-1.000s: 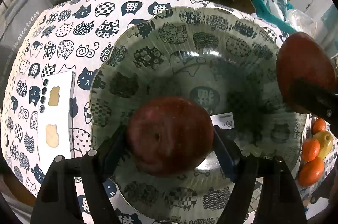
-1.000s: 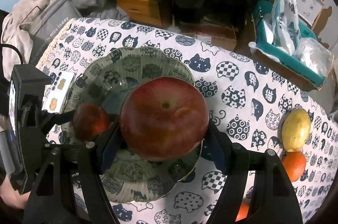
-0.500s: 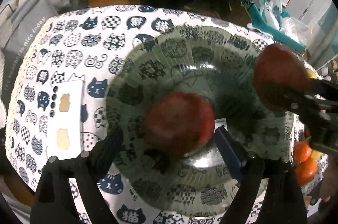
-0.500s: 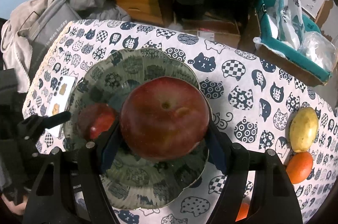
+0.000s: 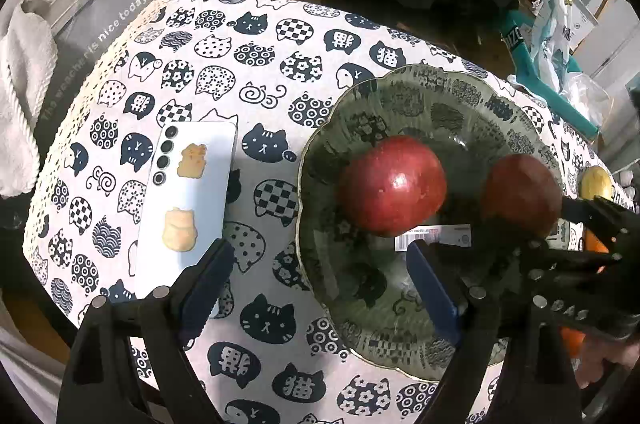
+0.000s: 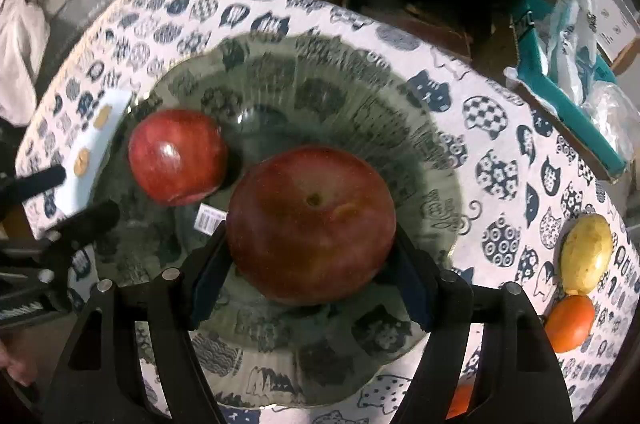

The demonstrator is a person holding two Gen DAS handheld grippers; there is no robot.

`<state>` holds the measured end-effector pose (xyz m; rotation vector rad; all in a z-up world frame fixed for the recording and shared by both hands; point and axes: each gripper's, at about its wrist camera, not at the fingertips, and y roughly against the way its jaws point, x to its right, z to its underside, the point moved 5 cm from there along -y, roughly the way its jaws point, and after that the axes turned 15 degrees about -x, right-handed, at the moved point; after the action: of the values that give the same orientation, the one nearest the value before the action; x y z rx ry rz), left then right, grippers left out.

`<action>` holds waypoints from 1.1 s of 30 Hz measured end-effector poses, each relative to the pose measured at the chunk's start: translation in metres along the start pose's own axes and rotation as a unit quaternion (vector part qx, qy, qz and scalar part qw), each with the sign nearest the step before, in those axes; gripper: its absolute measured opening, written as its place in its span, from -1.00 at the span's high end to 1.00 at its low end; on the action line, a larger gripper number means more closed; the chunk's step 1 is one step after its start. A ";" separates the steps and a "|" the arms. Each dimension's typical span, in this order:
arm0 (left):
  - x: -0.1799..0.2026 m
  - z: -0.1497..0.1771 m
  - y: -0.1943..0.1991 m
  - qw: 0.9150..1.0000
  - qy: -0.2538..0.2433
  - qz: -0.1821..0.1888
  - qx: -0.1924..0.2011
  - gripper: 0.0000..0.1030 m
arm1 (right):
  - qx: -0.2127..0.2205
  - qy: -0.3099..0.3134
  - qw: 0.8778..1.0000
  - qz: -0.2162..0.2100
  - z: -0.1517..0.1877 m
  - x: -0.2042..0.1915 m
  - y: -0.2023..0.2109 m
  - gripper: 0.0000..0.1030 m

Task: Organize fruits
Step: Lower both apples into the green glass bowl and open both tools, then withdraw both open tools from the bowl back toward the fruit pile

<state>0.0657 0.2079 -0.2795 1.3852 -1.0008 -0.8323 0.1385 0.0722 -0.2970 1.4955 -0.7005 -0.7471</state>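
left tongs: black arms, blue pads, silver screws | right tongs: same build

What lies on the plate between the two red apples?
In the right wrist view, a white barcode sticker lies on the glass plate, in the gap between the resting apple and the apple held by the right gripper.

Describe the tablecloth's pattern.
The tablecloth is white, printed with navy cat heads filled with checks, dots, flowers and swirls; it shows clearest in the left wrist view.
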 end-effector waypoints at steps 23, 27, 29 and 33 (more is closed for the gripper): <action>-0.002 0.004 0.026 1.000 -0.003 -0.006 0.025 -0.74 | 0.031 0.007 0.999 -0.005 -0.001 -0.007 0.027 -0.59; 0.008 0.007 0.039 0.999 -0.012 0.004 0.037 -0.74 | 0.061 -0.007 0.998 -0.009 0.005 0.000 0.053 -0.59; 0.016 0.008 0.047 0.999 -0.020 0.009 0.046 -0.74 | 0.080 -0.016 0.997 -0.007 0.011 0.006 0.067 -0.59; 0.032 0.011 0.068 0.997 -0.034 0.018 0.068 -0.74 | 0.114 -0.033 0.993 0.004 0.025 0.021 0.095 -0.59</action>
<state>0.0610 0.1767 -0.2106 1.4570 -1.1498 -0.8006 0.1320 0.0358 -0.2035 1.6796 -0.8646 -0.7307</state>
